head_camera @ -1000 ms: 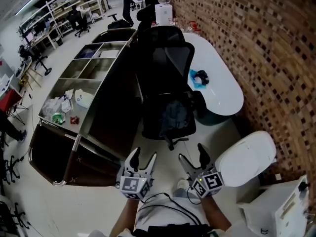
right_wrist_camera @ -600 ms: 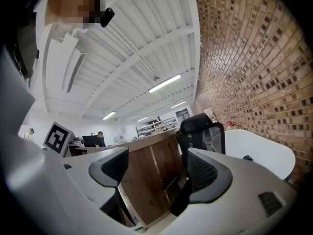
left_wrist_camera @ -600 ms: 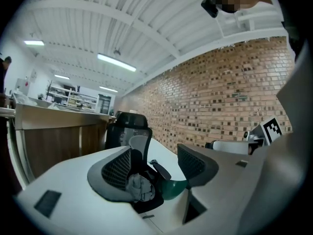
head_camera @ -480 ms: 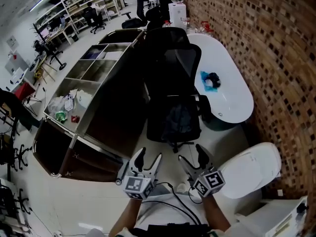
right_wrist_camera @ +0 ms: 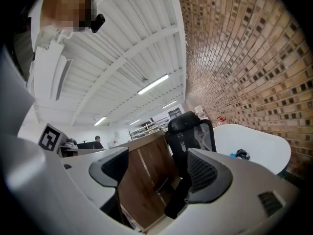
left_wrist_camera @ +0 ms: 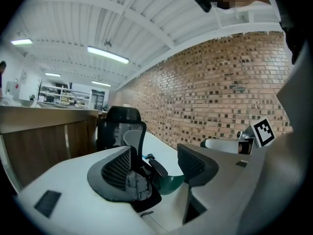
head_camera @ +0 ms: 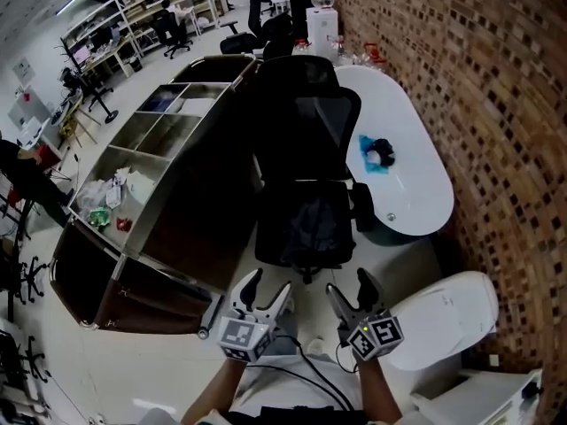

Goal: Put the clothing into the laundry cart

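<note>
The step in hand looked like the approach, before any pick-up: the dark grey clothing (head_camera: 310, 224) lay crumpled in the middle of the seat of the black office chair (head_camera: 306, 122), ahead of both grippers and well apart from them. The left gripper (head_camera: 268, 286) had its jaws spread with nothing between them; its own view looked through the gap at the garment on the seat. The right gripper (head_camera: 349, 286) was likewise held apart and empty, pointed more at the wooden counter (head_camera: 195, 211) to the chair's left. A small blue-and-black bundle (head_camera: 376, 150) sat near the middle of the white table (head_camera: 416, 193) behind the chair; whether it counted as clothing could not be told. No laundry cart could be identified with certainty. The next move probably called for reaching forward and down to the seat, closing one gripper on a raised fold of the fabric, then finding the cart.
</note>
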Available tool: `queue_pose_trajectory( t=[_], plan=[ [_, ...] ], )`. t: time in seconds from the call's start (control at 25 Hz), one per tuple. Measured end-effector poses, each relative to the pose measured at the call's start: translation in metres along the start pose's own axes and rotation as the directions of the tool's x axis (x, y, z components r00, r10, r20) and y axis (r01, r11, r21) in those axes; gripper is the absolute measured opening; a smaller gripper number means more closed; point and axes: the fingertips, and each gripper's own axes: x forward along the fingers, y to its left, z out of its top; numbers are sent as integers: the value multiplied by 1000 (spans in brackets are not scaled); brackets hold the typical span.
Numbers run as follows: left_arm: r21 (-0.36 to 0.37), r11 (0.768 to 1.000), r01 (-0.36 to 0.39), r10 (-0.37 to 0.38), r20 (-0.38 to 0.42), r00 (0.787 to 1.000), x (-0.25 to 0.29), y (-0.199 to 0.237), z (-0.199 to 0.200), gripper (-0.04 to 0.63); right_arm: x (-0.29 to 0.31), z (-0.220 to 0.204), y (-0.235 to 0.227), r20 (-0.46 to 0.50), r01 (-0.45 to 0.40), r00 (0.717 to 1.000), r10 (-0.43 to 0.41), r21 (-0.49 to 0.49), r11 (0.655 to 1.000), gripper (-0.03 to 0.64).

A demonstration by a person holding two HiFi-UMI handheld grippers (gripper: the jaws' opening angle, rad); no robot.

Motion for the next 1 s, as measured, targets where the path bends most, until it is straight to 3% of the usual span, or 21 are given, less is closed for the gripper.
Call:
queue_pose_trajectory(
  t=[0.16, 0.4, 0.72, 1.0],
  plan=[
    [-43, 998, 42, -42, -1, 999, 39, 16, -2, 284, 22, 4, -15, 1, 31, 1000, -31, -23, 999, 385],
    [-61, 992, 107, -104, 52, 993, 100, 52, 28, 284, 74, 12, -24, -38, 60, 997, -62, -41, 997, 385],
    [-37, 996, 82, -78, 84, 993, 136, 150, 50, 284, 197, 29, -4, -45, 11, 999, -16, -117, 993, 385],
    [-105, 992, 64, -56, 81, 995, 150, 221, 49, 284, 267, 12, 22, -116, -41, 993, 21, -168, 985, 385]
  ],
)
